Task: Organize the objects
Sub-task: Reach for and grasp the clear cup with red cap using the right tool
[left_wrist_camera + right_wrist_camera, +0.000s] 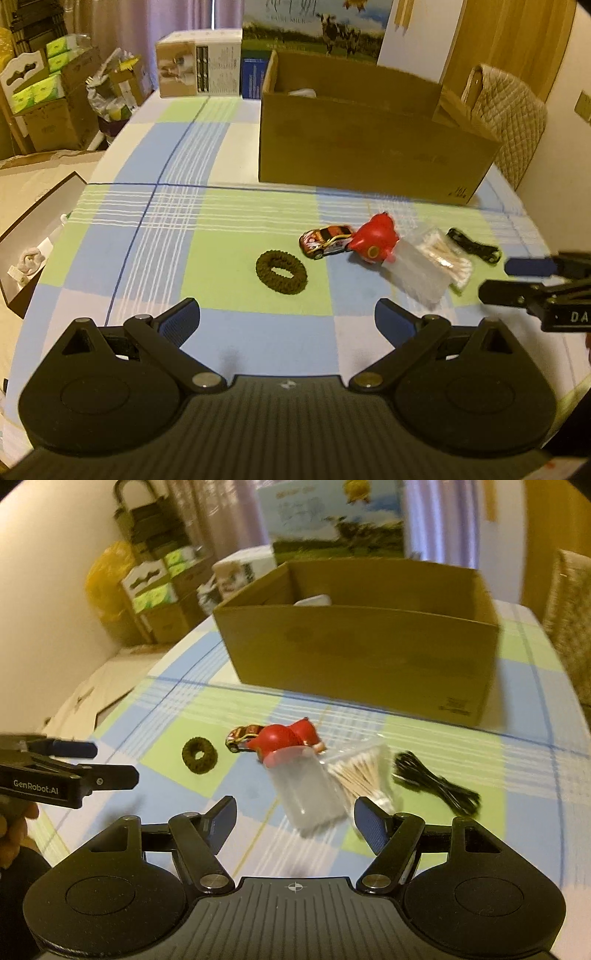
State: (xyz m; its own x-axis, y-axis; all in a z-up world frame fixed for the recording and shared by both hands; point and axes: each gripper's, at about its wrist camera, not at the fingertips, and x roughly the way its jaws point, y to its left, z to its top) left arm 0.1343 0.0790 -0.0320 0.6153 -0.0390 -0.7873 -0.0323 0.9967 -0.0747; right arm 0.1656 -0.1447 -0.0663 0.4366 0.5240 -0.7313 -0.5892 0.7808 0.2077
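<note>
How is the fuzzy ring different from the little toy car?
The fuzzy ring is one dark colour and round with a hole; the toy car is long, striped red, yellow and black. The ring lies alone, while the car touches the red toy. Both lie on the checked tablecloth, ungripped.

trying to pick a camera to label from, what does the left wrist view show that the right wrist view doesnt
Only the left wrist view: an open dark box off the table's left edge, and the printed white carton clearly.

Only the right wrist view: a yellow bag by the wall, and the hand holding the left gripper.

Both: the cardboard box, hair tie, toy car, red toy, clear jar, cotton swabs and black cable on the checked tablecloth. Each gripper is open.
</note>
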